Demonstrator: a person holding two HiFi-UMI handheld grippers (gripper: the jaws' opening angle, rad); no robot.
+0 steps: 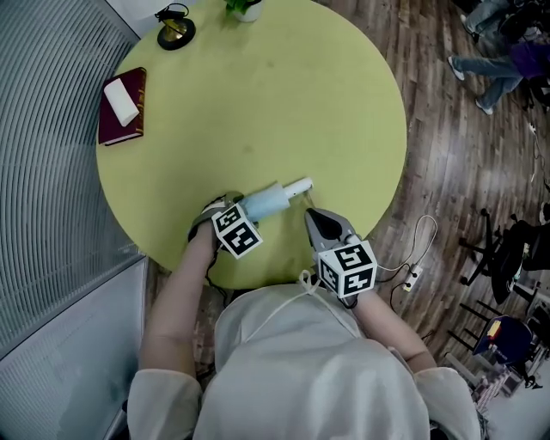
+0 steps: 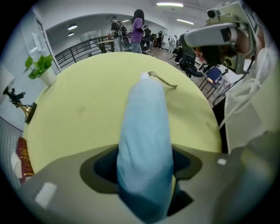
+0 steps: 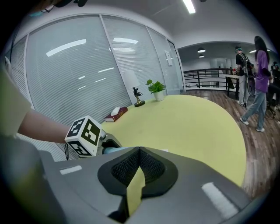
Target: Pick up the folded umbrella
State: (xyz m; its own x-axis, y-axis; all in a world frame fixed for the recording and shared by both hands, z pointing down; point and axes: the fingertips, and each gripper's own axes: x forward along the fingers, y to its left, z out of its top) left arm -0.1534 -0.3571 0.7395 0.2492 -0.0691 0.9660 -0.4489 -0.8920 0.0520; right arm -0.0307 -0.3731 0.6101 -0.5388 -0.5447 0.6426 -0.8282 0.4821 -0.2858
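One folded umbrella [image 1: 268, 200] lay on the round worktop [image 1: 258, 103] in the head view, with its pale blue end inside the left gripper [image 1: 232, 210]. The right gripper [image 1: 316, 219] hung just beside it. The only container, a plant pot [image 1: 245, 9] at the far edge, held a green plant.

In the left gripper view, both jaws squeezed the umbrella, so the grab looked done and only the lift was left.

In the right gripper view, the jaws were nearly together with nothing between them.
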